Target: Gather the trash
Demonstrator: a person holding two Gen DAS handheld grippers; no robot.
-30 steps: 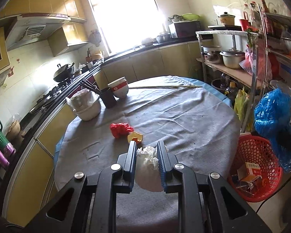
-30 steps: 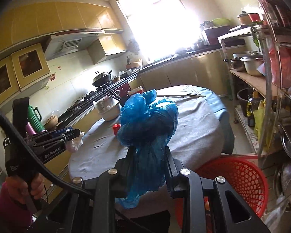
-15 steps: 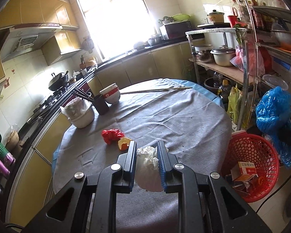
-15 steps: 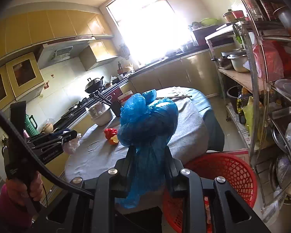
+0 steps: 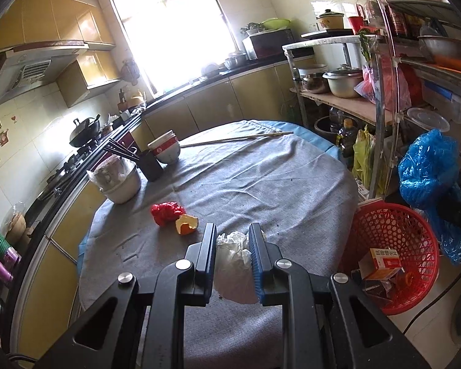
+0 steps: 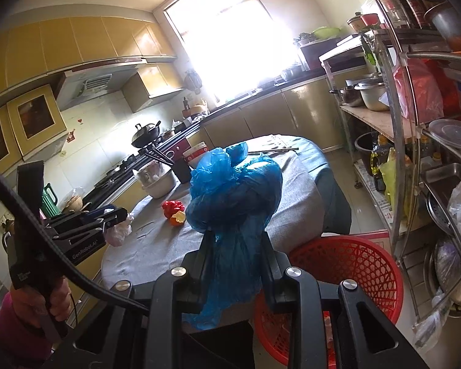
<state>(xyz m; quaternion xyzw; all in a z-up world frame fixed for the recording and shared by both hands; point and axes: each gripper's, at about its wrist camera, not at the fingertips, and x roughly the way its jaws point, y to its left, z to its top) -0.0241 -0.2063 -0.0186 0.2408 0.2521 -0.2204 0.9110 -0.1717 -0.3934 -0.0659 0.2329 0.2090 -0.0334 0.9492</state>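
My left gripper (image 5: pixel 232 236) is shut on a crumpled white tissue (image 5: pixel 234 264), held over the near edge of the round grey-clothed table (image 5: pixel 261 184). A red wrapper (image 5: pixel 166 212) and an orange peel (image 5: pixel 186 224) lie on the cloth just beyond it. My right gripper (image 6: pixel 235 240) is shut on a bunched blue plastic bag (image 6: pixel 235 190), held above the rim of the red mesh basket (image 6: pixel 353 264). From the left wrist view the same bag (image 5: pixel 430 178) hangs over the basket (image 5: pixel 396 236), which holds a small carton and scraps. The left gripper (image 6: pixel 120 216) with its tissue (image 6: pixel 118 232) shows at the left of the right wrist view.
A white pot (image 5: pixel 120 181), a dark chopstick holder (image 5: pixel 149 164) and stacked bowls (image 5: pixel 166 149) stand at the table's far left; long chopsticks (image 5: pixel 236 138) lie at the back. A metal rack (image 5: pixel 381 92) with pots stands right of the table. Counter and stove run along the left.
Both grippers drifted a little sideways with their loads, so the table and the red basket slid in view. Neither grip has changed.
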